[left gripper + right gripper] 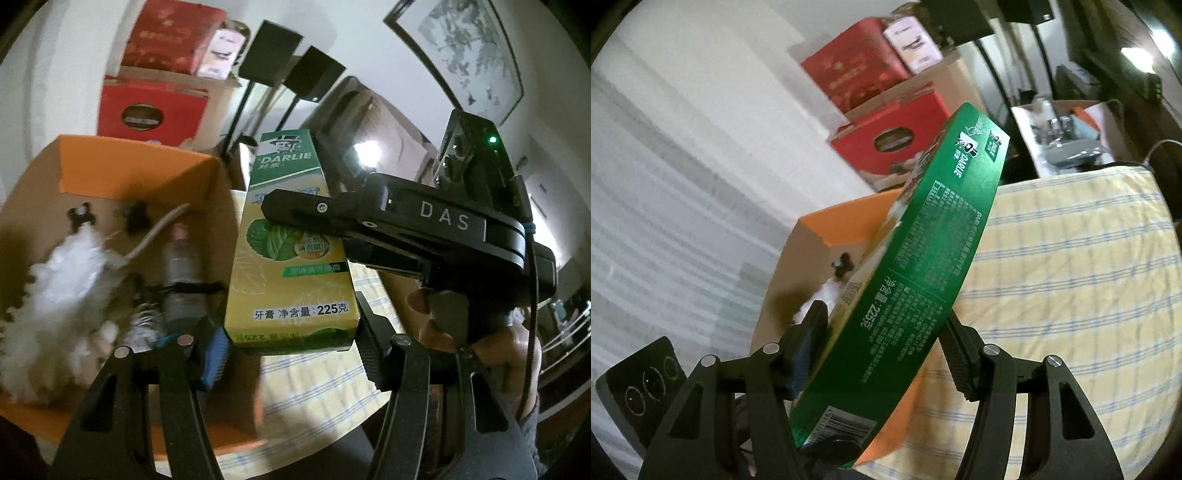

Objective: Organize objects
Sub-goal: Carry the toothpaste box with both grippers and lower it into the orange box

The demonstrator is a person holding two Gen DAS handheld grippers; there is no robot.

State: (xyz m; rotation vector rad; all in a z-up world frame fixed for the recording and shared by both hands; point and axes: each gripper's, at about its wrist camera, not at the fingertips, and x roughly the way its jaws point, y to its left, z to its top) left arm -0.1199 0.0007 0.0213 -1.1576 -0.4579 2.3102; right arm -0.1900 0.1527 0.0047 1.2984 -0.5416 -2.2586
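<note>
A green and yellow Darlie toothpaste box (291, 258) hangs in the air with both grippers on it. My left gripper (291, 347) is shut on its lower end, one pad against each side. One of my right gripper's fingers (303, 212) lies across the printed front, the other hidden behind the box. In the right wrist view the toothpaste box (923, 266) runs tilted between the pads of my right gripper (886, 339), which presses on it. The box hangs by the right wall of an open cardboard carton with orange flaps (140, 173) (842, 225).
The carton holds white fluff (62, 288), a grey bottle (181, 273) and a cable. It stands on a yellow checked cloth (1071, 277). Red gift boxes (147, 110) are stacked behind it, and black stands (273, 51) rise beyond. A hand (480, 343) grips the right gripper's handle.
</note>
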